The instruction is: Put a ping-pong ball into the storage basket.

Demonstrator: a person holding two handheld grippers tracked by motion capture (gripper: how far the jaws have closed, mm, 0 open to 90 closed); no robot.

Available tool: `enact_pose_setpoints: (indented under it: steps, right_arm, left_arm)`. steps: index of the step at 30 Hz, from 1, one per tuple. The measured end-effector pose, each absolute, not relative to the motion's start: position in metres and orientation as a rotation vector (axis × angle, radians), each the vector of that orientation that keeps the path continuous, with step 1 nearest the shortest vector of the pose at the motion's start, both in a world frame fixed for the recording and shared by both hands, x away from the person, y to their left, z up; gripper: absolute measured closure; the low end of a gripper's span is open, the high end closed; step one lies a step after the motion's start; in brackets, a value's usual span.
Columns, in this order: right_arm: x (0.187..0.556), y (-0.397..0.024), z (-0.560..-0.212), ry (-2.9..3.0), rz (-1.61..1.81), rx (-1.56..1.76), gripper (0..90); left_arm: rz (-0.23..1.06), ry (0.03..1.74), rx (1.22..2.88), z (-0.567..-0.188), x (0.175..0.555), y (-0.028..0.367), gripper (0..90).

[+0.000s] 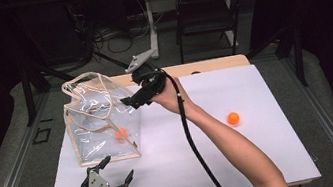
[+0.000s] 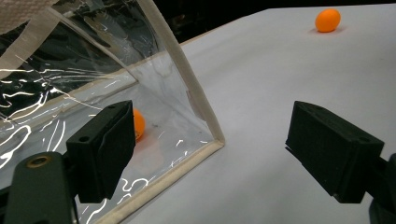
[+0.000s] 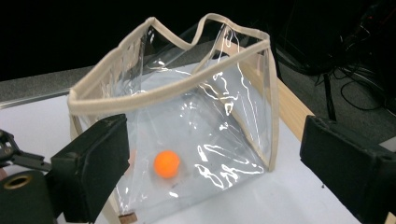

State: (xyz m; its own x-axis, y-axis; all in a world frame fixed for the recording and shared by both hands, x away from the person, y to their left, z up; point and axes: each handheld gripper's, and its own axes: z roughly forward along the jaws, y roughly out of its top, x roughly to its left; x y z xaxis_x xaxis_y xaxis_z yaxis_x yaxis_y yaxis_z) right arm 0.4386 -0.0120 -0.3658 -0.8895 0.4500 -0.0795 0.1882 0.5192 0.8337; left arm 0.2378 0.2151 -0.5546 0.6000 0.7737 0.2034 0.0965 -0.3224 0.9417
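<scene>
A clear plastic bag [image 1: 100, 119] with beige trim stands open-topped at the left of the white sheet [image 1: 216, 166]. Inside it, on the bottom, lies an orange ball [image 1: 120, 133], which the right gripper view shows through the plastic as an orange ball [image 3: 166, 164]. A second orange ball [image 1: 233, 118] rests on the sheet to the right. My right gripper [image 1: 128, 102] hangs beside the bag's upper right rim, open, nothing between its pads. My left gripper [image 1: 118, 167] rests near the front edge below the bag, open, facing the bag's corner [image 2: 215, 140].
A black folding chair [image 1: 204, 11] and a desk leg with cables stand beyond the table's far edge. The right gripper's cable [image 1: 199, 154] trails across the sheet toward the front. Dark floor lies on both sides of the table.
</scene>
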Motion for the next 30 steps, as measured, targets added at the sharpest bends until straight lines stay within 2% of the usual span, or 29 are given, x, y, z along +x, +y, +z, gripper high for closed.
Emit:
enact_pose_setpoints:
  steps: [30]
  right_arm:
    - [0.425, -0.075, -0.414, 2.486, 1.260, 0.610, 5.4]
  left_arm:
    - [0.816, 0.718, 1.787, -0.555, 0.238, 0.214, 15.6]
